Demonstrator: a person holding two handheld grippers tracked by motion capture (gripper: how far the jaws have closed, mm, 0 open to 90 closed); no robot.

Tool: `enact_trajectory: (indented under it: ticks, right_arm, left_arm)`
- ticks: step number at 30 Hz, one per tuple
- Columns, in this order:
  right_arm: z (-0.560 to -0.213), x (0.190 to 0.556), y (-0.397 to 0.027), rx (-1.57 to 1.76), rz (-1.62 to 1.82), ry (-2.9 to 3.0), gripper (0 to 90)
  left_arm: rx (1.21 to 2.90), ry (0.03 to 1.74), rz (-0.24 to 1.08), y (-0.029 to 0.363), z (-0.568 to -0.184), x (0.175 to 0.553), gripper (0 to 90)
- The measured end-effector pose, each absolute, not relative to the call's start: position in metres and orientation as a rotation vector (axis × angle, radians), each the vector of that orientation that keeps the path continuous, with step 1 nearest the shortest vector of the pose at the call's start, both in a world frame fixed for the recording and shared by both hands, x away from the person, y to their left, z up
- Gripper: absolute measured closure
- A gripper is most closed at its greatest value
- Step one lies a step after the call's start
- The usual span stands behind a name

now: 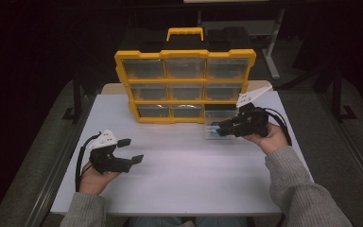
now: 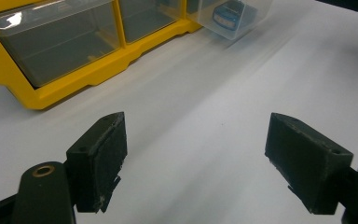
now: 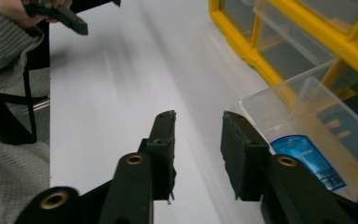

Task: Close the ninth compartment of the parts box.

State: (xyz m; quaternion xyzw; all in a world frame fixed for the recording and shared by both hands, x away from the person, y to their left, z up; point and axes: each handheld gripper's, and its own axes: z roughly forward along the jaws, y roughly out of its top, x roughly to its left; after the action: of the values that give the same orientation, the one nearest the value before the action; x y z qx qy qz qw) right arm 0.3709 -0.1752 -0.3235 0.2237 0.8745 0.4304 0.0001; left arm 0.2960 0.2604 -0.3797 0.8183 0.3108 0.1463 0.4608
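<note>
Right gripper (image 1: 223, 126) sits at the clear drawer (image 1: 216, 127), which is pulled out of the bottom-right slot of the yellow organizer (image 1: 185, 86) and rests on the table (image 1: 184, 175) near its right edge. In the right gripper view the jaws are partly closed with bare table between them; the near wall of the drawer (image 3: 279, 100) is just beside the right jaw, not clearly pinched. A blue item (image 3: 307, 161) lies inside the drawer.

Left gripper (image 1: 131, 150) hovers spread wide over the table toward the left edge, holding nothing, well apart from the drawer.

Risks, as I judge them: the jaws seem to be outside the drawer wall, so closing further could miss the wall and nudge the drawer sideways or back toward its slot. A thin clear wall could slip from the pads. Tilting the drawer could spill the blue item.

Around: the organizer stands upright at the table's far edge, its other drawers shut. Nothing lies between the grippers; the organizer frame just behind the drawer limits room on that side.
</note>
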Motion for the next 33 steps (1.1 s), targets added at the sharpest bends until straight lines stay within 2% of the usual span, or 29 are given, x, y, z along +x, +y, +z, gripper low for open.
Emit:
enact_trajectory:
  ticks: [14, 22, 33]
  right_arm:
    - [-0.348, 0.351, -0.170, 0.660, 1.336, 2.774, 77.6]
    - [-0.369, 0.351, -0.173, 0.709, 1.277, 2.805, 80.4]
    - [-0.378, 0.359, -0.172, 0.730, 1.200, 2.808, 81.9]
  left_arm:
    - [2.016, 0.761, 0.363, 0.261, -0.381, 0.295, 20.9]
    - [2.020, 0.755, 0.364, 0.259, -0.380, 0.294, 20.9]
    - [2.018, 0.766, 0.358, 0.262, -0.381, 0.294, 20.9]
